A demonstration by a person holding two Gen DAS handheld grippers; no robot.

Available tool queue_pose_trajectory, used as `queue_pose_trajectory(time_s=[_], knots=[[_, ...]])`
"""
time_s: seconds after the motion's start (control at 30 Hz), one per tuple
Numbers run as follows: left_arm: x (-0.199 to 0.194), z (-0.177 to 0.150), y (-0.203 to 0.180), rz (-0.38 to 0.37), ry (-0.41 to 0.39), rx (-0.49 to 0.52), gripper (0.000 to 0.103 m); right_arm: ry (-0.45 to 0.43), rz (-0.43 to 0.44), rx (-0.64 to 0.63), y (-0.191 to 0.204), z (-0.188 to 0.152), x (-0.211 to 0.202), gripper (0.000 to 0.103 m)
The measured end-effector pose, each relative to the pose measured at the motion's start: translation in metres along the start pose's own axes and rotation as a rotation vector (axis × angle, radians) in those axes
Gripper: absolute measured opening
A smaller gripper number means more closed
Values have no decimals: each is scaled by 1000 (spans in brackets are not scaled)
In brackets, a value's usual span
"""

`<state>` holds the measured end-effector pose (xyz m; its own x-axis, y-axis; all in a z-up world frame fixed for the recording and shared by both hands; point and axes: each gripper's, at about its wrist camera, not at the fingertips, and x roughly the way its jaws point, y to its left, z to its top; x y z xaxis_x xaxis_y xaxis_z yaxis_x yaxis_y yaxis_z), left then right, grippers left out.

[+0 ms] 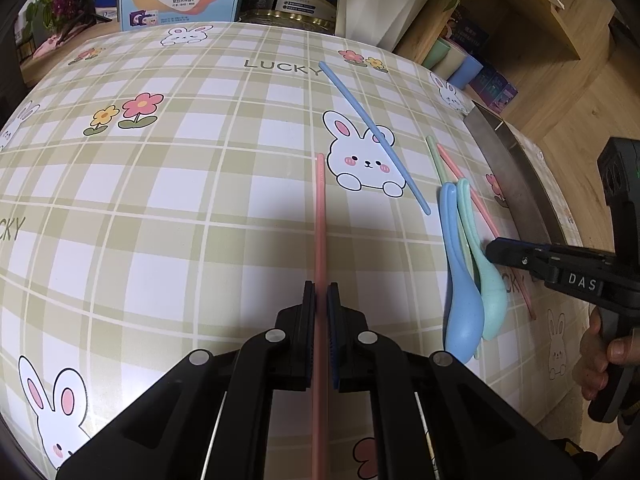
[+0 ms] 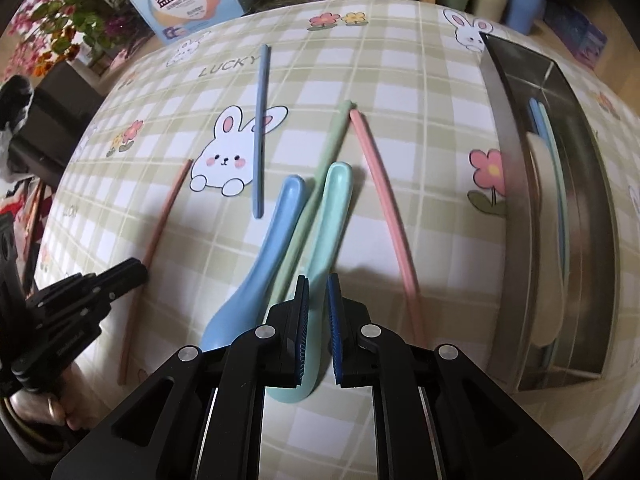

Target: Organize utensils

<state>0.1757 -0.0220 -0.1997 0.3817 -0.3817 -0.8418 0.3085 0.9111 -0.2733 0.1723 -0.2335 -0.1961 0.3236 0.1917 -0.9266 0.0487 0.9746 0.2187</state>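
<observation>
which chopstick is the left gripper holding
The pink chopstick left of the rabbit print, clamped in the left hand-held gripper. The other pink one lies free beside the spoons.
</observation>
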Motion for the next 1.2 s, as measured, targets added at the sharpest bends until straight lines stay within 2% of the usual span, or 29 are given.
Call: queue_pose_trajectory(time_s=[0.27,0.33,0.47,0.6,0.73,0.93,1.07,1.2], knots=[[0,0,0,2,0,2,7,5,52,20,3,-3,1,12],[0,0,0,3,0,3,7,7,58,32,1,-4,1,15],[0,0,0,3,0,2,7,12,77,64,-3,-8,1,28],[0,0,0,3,0,3,7,35,99,83,-4,-14,5,29],[0,0,0,2,-1,1,7,36,85,72,0,-16,6,29],[0,0,0,2,-1,1,7,18,70,60,0,-15,-1,20],[0,0,0,2,-1,0,7,-22,48,40,-1,-9,-13,8],[0,0,0,2,-1,0,7,0,75,10,8,-10,-11,6]])
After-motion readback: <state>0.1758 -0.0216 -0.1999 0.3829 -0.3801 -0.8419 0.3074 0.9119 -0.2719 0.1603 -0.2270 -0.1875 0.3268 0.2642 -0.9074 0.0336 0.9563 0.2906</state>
